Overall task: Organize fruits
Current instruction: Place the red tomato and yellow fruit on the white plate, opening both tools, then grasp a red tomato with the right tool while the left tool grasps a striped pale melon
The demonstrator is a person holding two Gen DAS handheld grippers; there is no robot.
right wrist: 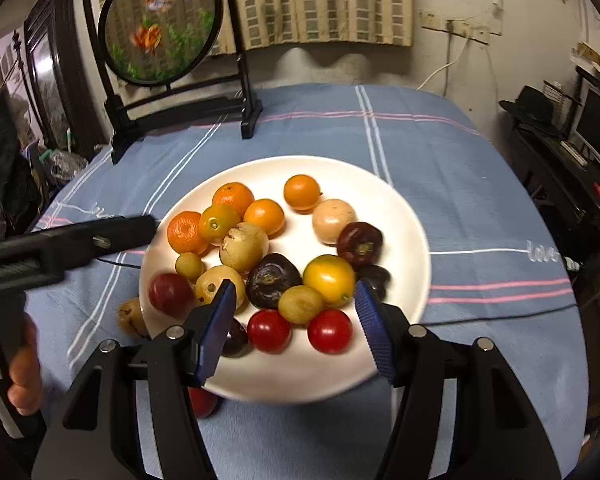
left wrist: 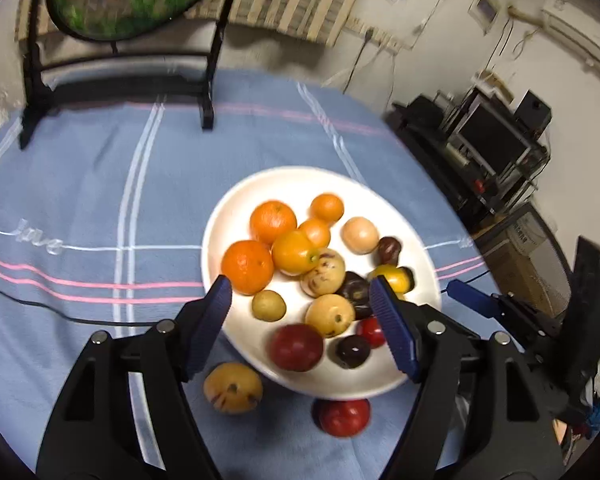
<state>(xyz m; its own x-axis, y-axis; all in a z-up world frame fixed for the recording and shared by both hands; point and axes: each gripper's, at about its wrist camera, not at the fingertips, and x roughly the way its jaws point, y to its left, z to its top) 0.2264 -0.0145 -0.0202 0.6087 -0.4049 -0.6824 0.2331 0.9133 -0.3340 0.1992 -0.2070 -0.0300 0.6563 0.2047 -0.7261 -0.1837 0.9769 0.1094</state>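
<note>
A round white plate (right wrist: 404, 216) with a smooth glazed face is seen on a blue cloth (right wrist: 440, 160) crossed by white and pink stripes, and it is filled with small round fruits: oranges (right wrist: 232, 198) at its far side, a pale peach-coloured fruit (right wrist: 334, 220), speckled yellow ones (right wrist: 243, 247), dark purple ones (right wrist: 273, 280) with wrinkled tops, and two glossy red ones (right wrist: 329, 330) near the front rim. Two fruits are left off the plate, on the cloth just beside its near edge: a blotched yellow fruit (left wrist: 233, 387) and a red fruit (left wrist: 343, 416) partly tucked under the rim. The left gripper (left wrist: 302, 322) is held above the plate's near edge, its ribbed blue pads apart and nothing clamped between them; the right gripper (right wrist: 296, 326) is likewise held over the front rim with its jaws apart and empty. At the far end of the cloth a round painted screen (right wrist: 160, 24) is held upright in a black stand.
</note>
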